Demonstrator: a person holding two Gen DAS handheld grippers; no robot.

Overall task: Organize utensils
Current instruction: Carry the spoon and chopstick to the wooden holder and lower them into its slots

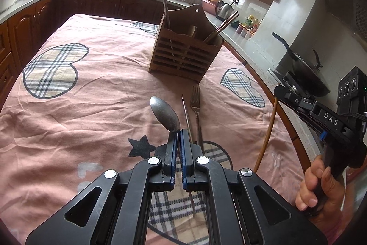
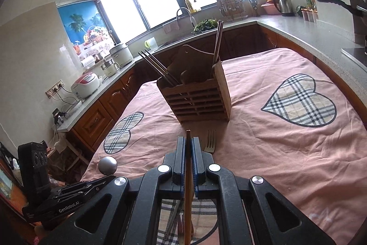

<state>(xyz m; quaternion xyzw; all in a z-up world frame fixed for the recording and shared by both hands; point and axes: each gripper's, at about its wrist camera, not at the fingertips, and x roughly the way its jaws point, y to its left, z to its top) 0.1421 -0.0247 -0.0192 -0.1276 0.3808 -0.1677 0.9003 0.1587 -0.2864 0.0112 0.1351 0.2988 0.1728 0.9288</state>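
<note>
A wooden slatted utensil holder (image 1: pixel 185 52) (image 2: pixel 198 97) stands on the pink cloth, with chopsticks (image 1: pixel 221 26) and a metal handle (image 1: pixel 165 4) sticking out of it. My left gripper (image 1: pixel 179 132) is shut on a metal spoon (image 1: pixel 165 114), whose bowl points toward the holder. A fork (image 1: pixel 196 105) (image 2: pixel 210 140) and a thin metal stick (image 1: pixel 187 116) lie on the cloth just ahead. My right gripper (image 2: pixel 188 139) is shut on a wooden chopstick (image 2: pixel 188 176) (image 1: pixel 268 130), raised above the cloth. In the right wrist view the spoon bowl (image 2: pixel 107 165) shows at lower left.
A pink cloth with plaid hearts (image 1: pixel 52 70) (image 2: pixel 300 100) covers the table. Kitchen counters (image 1: pixel 250 47) (image 2: pixel 309 31) run around it with a kettle (image 1: pixel 223 9), rice cookers (image 2: pixel 86 85) and a wok (image 1: pixel 305 68). A hand (image 1: pixel 318 185) grips the right gripper's handle.
</note>
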